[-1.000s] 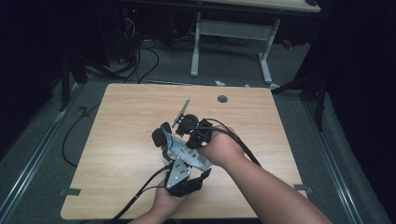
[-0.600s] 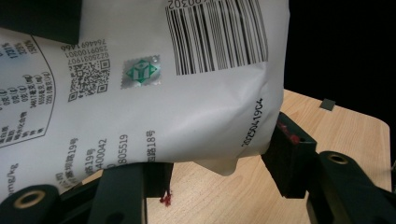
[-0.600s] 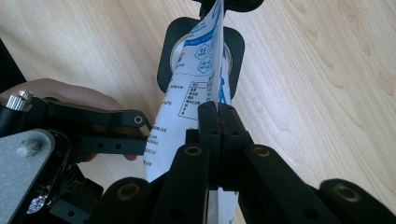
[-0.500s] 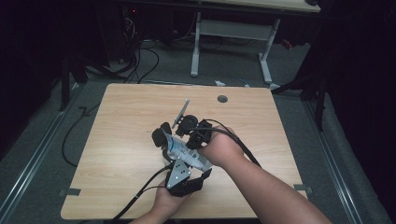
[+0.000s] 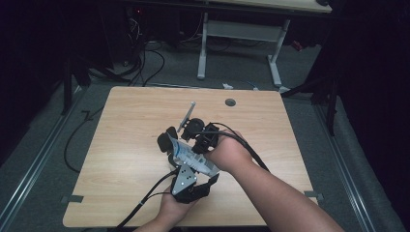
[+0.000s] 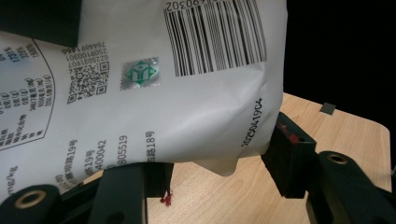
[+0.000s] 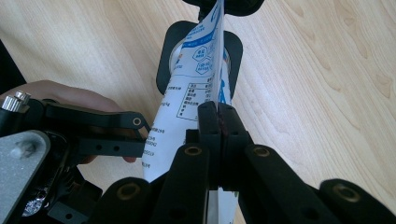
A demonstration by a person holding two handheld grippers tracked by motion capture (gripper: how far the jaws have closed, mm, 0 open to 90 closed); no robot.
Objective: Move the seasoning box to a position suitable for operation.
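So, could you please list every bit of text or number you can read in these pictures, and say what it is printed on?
All of it stands on the white pouch, held by the left gripper and the right gripper.
"2025041904": by its edge.
"400042" and "805519": low down, beside small characters ending in "19" and "18".
"690302": over the barcode, cut off at the frame's top.
Digits beside the QR code, the table and the blue badges: too small to read.

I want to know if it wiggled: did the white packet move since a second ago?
No. The white packet sits equally far from the table's round hole.
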